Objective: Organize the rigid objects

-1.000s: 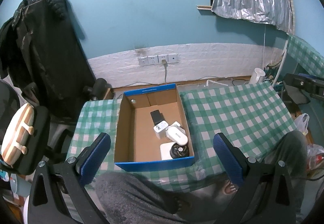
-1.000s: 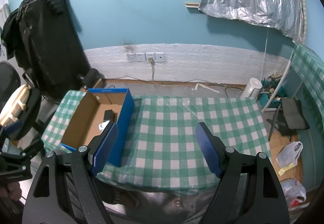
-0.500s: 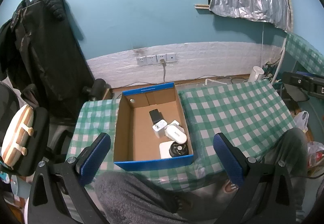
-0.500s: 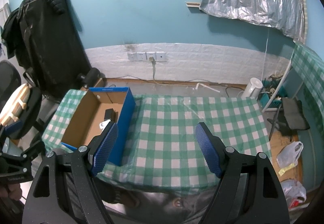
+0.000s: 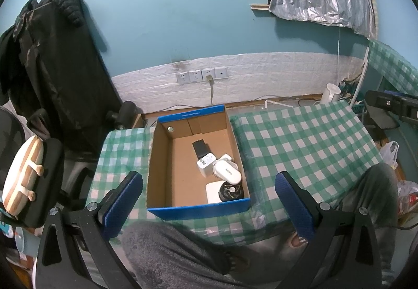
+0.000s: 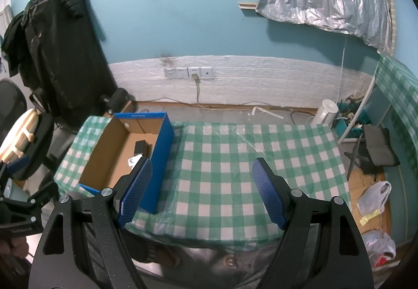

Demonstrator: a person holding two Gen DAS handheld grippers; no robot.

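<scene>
A blue-edged cardboard box (image 5: 167, 158) stands on the left part of a green checked table (image 5: 300, 142). Inside lie a black adapter (image 5: 200, 149), a white charger (image 5: 206, 163), a white oval device (image 5: 227, 171), a round black object (image 5: 231, 191) and a white flat case (image 5: 213, 191). My left gripper (image 5: 209, 200) is open and empty, held above the box's near edge. My right gripper (image 6: 202, 192) is open and empty over the table, right of the box (image 6: 163, 137). The black adapter (image 6: 141, 147) shows there too.
A black coat (image 5: 52, 66) hangs at the left beside a chair with a striped cushion (image 5: 22, 176). My knees (image 5: 183, 255) are at the table's near edge. A white kettle (image 6: 324, 112), a folding stool (image 6: 376, 151) and plastic bags (image 6: 373, 197) are on the floor at right.
Both grippers drifted slightly; the view shifted a little. Both stay open and empty. The box and its contents have not moved.
</scene>
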